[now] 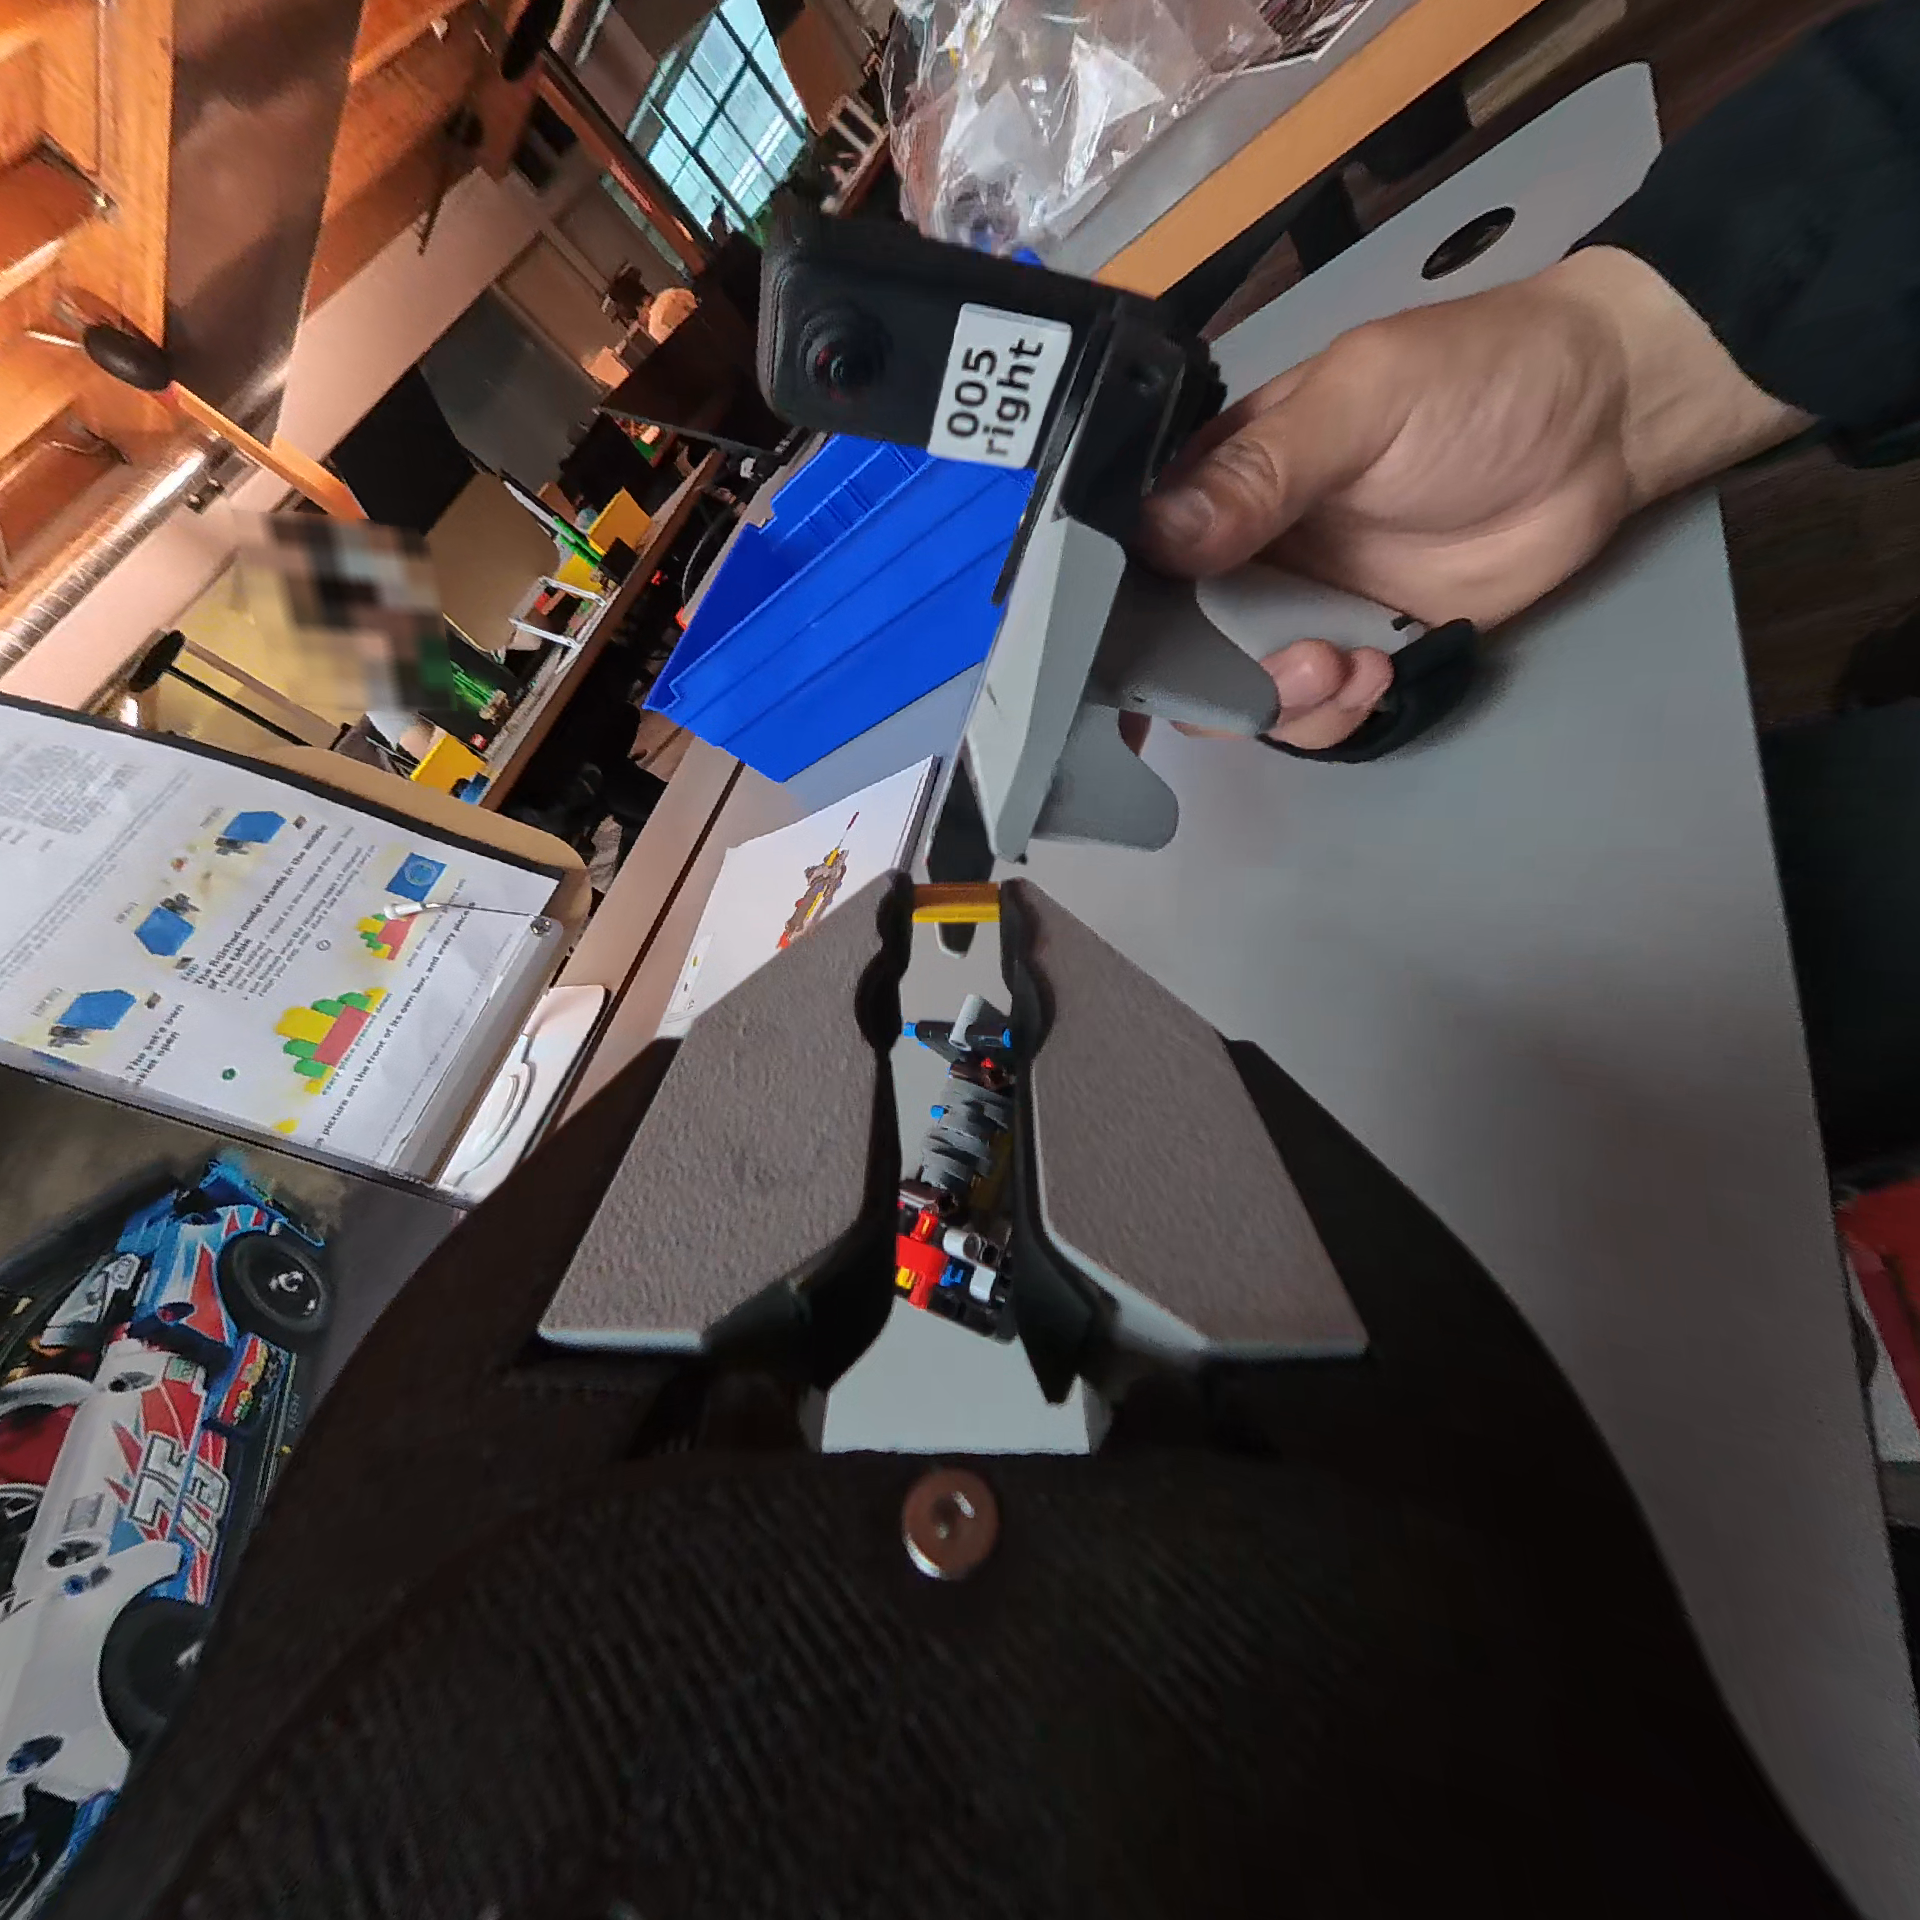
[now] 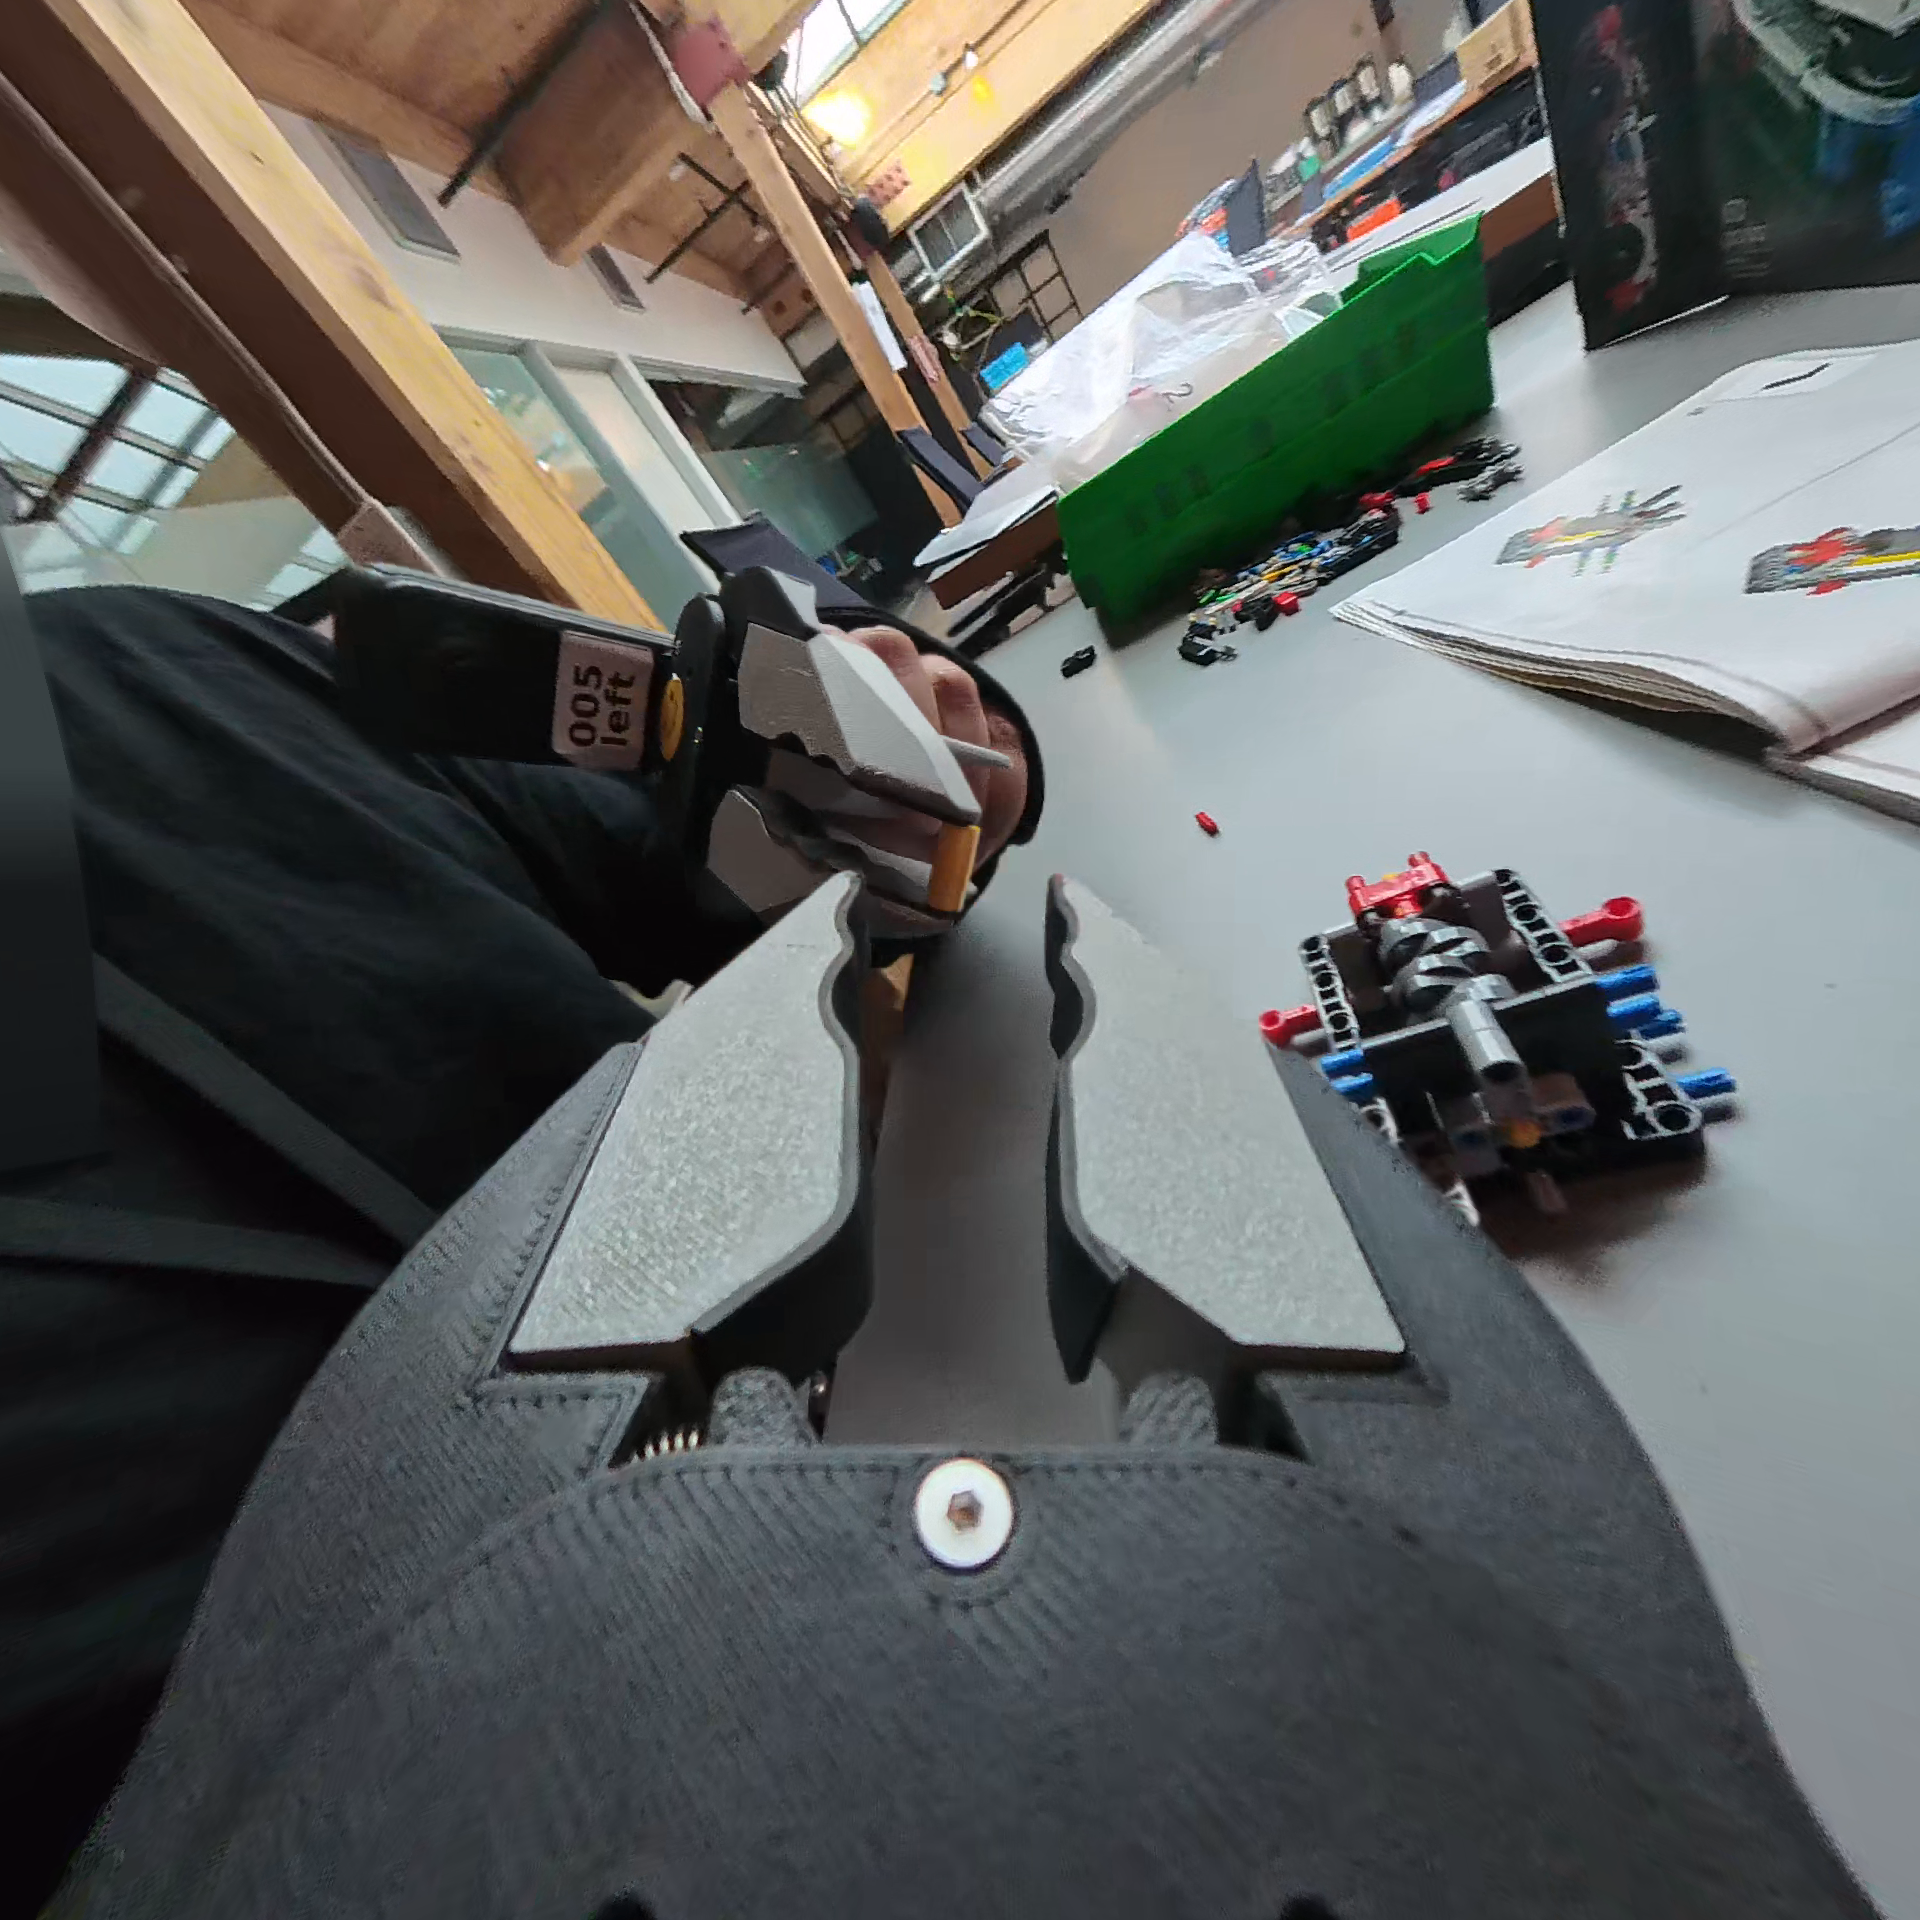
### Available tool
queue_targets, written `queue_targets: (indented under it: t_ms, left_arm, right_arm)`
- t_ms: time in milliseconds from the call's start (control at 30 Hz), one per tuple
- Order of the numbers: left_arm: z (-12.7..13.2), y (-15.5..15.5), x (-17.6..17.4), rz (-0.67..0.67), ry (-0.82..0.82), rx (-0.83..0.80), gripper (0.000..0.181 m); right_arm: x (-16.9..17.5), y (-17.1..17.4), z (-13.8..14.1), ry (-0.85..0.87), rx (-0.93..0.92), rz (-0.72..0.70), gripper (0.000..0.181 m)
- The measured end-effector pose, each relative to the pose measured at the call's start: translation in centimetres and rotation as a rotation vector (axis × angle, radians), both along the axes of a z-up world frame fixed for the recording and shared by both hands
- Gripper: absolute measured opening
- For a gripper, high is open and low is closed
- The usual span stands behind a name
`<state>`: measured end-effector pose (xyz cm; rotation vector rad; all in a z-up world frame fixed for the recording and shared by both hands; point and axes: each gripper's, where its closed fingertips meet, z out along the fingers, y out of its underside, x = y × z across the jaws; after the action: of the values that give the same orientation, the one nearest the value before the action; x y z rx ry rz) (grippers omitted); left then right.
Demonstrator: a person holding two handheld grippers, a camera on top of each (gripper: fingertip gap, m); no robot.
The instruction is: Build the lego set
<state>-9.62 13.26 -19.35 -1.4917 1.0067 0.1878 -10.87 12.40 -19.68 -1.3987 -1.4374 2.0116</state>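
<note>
Nearest us, our left gripper [image 1: 956, 902] pinches a small yellow piece [image 1: 956, 902] at its fingertips, frame centre. Our right gripper [image 2: 954, 902] stands parted, holding nothing. The partly built lego model [image 2: 1486, 1023] lies on the grey table [image 2: 1299, 748], centre right. Farther off, upper right, sit loose pieces [image 2: 1288, 571], the instruction booklet [image 2: 1662, 582] and a green bin [image 2: 1288, 436].

The half-built model [image 2: 1486, 1049] sits on the surface [image 2: 1247, 748]. Behind the model lies the open instruction booklet [image 2: 1683, 582]; a bin [image 2: 1288, 468] stands farther behind, with loose pieces [image 2: 1299, 571] scattered just before that bin. Left of the model, the left claw [image 2: 951, 868] grips a short peg [image 2: 953, 869], raised above the surface. The right claw [image 2: 956, 935] is beside the model, apart from it.
</note>
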Motion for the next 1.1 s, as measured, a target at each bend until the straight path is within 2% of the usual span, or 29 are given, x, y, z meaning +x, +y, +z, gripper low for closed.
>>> queue_targets:
  t_ms: [100, 267, 333, 367, 567, 667, 733, 833, 1000, 1100]
  left_arm:
    - [-0.4, -0.1, 0.4, -0.006, 0.025, 0.004, 0.014]
    - [-0.5, 0.0, 0.5, -0.004, 0.001, 0.017, 0.014]
    - [-0.9, 0.1, 0.5, -0.007, -0.013, -0.008, 0.015]
    - [-1.3, 0.3, 0.4, -0.006, -0.019, -0.030, 0.015]
    - [-3.7, 0.8, 0.0, -0.020, -0.058, -0.170, 0.000]
    - [-4.9, 0.9, -0.1, -0.023, -0.047, -0.223, 0.003]
    - [-5.7, 0.9, -0.2, -0.028, -0.071, -0.298, 0.011]
    - [-6.2, 0.9, -0.3, -0.039, -0.158, -0.422, 0.018]
    - [-6.0, 0.6, 0.6, -0.083, -0.383, -0.659, 0.022]
    - [-5.8, 0.6, 0.9, -0.109, -0.476, -0.729, 0.021]
  right_arm:
    - [0.3, -1.1, 0.0, -0.003, -0.041, 0.078, 0.018]
    - [0.5, -1.1, -0.1, -0.014, -0.051, 0.086, 0.016]
    - [0.6, -0.7, -0.4, -0.027, -0.040, 0.072, 0.004]
    - [0.6, -0.4, -0.7, -0.042, -0.019, 0.059, 0.004]
    - [0.4, 0.7, -3.3, -0.149, 0.236, -0.031, 0.003]
    - [0.4, 1.3, -4.8, -0.217, 0.344, -0.069, 0.003]
    - [0.4, 1.9, -5.6, -0.250, 0.421, -0.099, 0.004]
    - [0.7, 2.6, -6.5, -0.295, 0.578, -0.131, 0.004]
    - [1.2, 3.6, -7.7, -0.349, 0.988, -0.189, 0.004]
    - [1.2, 3.2, -8.1, -0.357, 1.115, -0.183, 0.004]
